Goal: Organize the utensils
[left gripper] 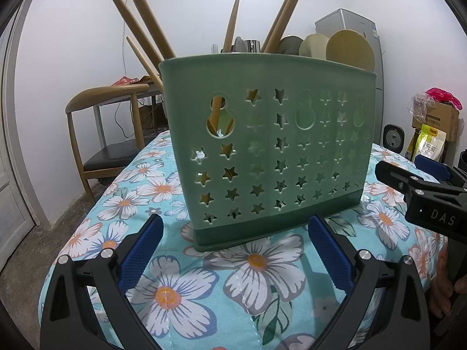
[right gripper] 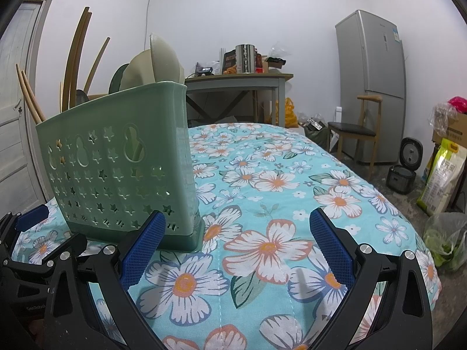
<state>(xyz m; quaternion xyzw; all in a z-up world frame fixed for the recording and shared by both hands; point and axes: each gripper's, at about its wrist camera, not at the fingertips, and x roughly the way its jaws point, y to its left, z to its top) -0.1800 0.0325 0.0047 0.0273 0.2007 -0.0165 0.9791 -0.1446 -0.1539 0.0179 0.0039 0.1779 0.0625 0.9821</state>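
Two grippers spread, holding nothing: left gripper [left gripper: 235, 258] near, facing caddy; right gripper [right gripper: 238, 255] off its right end | green utensil caddy [left gripper: 268, 148] upright on floral cloth [right gripper: 277, 192] | chopsticks [left gripper: 140, 29], spoons [left gripper: 350, 49] inside | judged light, rigid, top-heavy plastic; grasp rim.

White walls are enclosing the room; a silver fridge [right gripper: 372, 87] is standing at two o'clock, a wooden chair [right gripper: 354, 134] sitting just beside it.
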